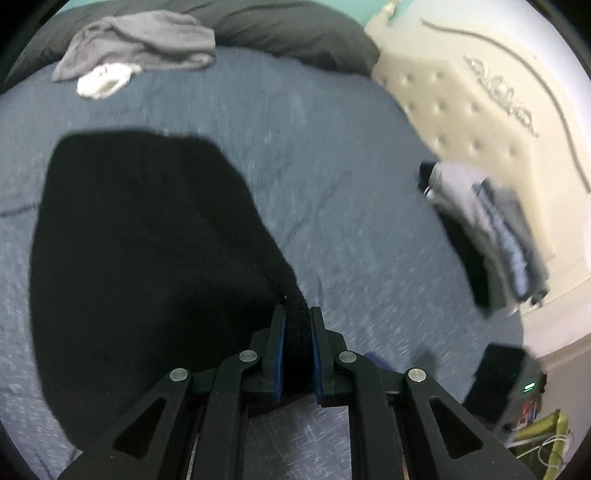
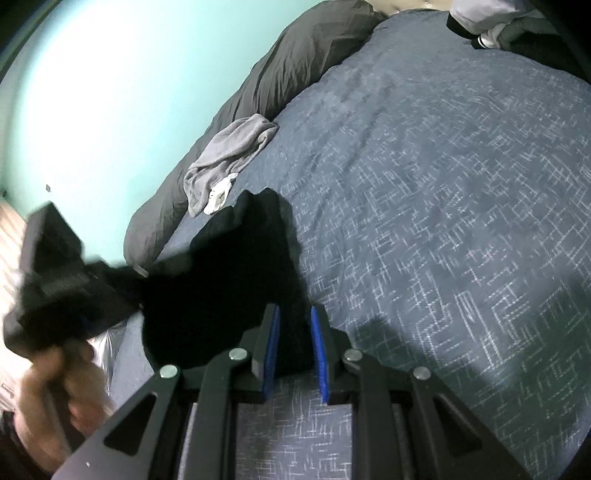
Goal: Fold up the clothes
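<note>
A black garment lies spread on the blue patterned bedspread. One corner of it runs up between the blue pads of my left gripper, which is shut on the cloth. In the right wrist view the same black garment lies partly bunched, and my right gripper is shut on another edge of it. The left gripper shows blurred at the left of that view, with a person's hand below it.
A grey garment and a white sock lie near the dark grey duvet at the far side. A pile of folded clothes sits by the cream tufted headboard. A turquoise wall runs behind the bed.
</note>
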